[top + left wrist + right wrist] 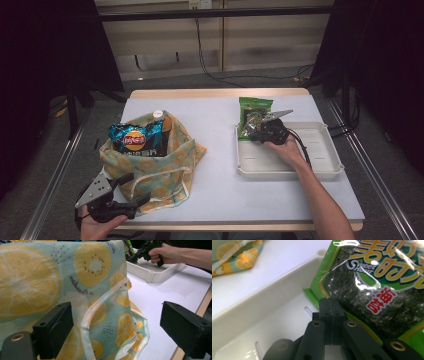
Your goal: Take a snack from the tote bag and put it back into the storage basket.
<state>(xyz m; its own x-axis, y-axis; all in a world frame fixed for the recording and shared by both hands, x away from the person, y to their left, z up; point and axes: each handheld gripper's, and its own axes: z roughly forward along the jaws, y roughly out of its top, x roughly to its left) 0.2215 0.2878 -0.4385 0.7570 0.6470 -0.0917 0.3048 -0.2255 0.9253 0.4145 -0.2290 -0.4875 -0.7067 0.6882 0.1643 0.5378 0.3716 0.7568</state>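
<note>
Seaweed packet (255, 117) leans on the white tray's (327, 167) far-left rim, long axis toward twelve o'clock. Right gripper (260, 131) pinches its lower edge, jaws clamped together. Left gripper (131, 189) gapes wide, facing the lemon-print bag (165, 175) at two o'clock.

Left claw (131, 189) low, jaws wide apart; right claw (256, 131) extended forward, jaws pressed together.
</note>
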